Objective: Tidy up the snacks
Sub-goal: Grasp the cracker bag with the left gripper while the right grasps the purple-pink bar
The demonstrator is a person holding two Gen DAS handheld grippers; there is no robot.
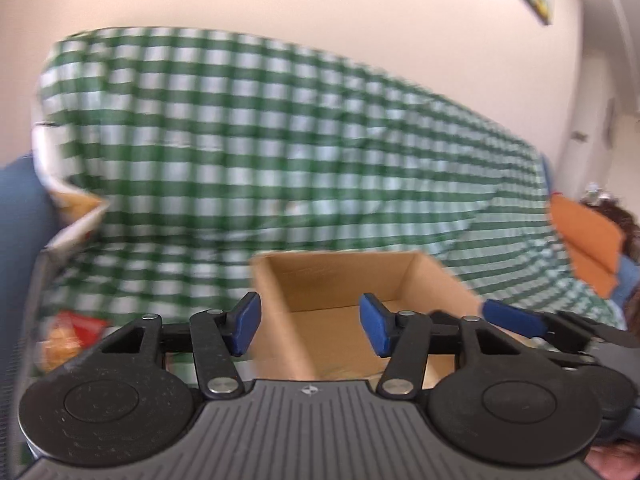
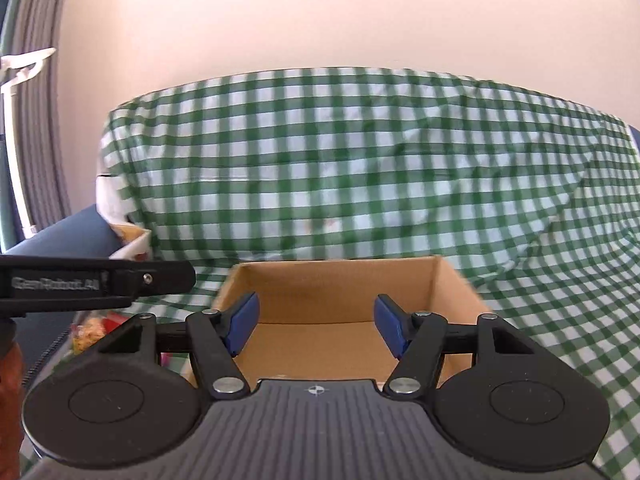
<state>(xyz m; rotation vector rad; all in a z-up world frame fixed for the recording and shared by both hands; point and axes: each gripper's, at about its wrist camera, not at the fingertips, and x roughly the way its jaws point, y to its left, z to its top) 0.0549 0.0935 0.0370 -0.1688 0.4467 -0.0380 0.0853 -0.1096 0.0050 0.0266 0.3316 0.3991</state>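
An open cardboard box (image 1: pixel 340 276) sits on a green-and-white checked cloth; it also shows in the right wrist view (image 2: pixel 340 284). Its inside looks bare where I can see it. My left gripper (image 1: pixel 312 326) is open and empty, hovering over the box's near left side. My right gripper (image 2: pixel 316 328) is open and empty over the box's near edge. The right gripper's blue finger (image 1: pixel 512 316) shows at the right of the left wrist view. A red and yellow snack packet (image 1: pixel 68 336) lies at the lower left; it also shows in the right wrist view (image 2: pixel 92 330).
The checked cloth (image 2: pixel 360 168) drapes over a sofa back. A white box with an open flap (image 1: pixel 72 220) stands at the left by a blue cushion (image 1: pixel 20 216). An orange cushion (image 1: pixel 584 240) is at the right. The left gripper's black body (image 2: pixel 92 284) crosses the left side.
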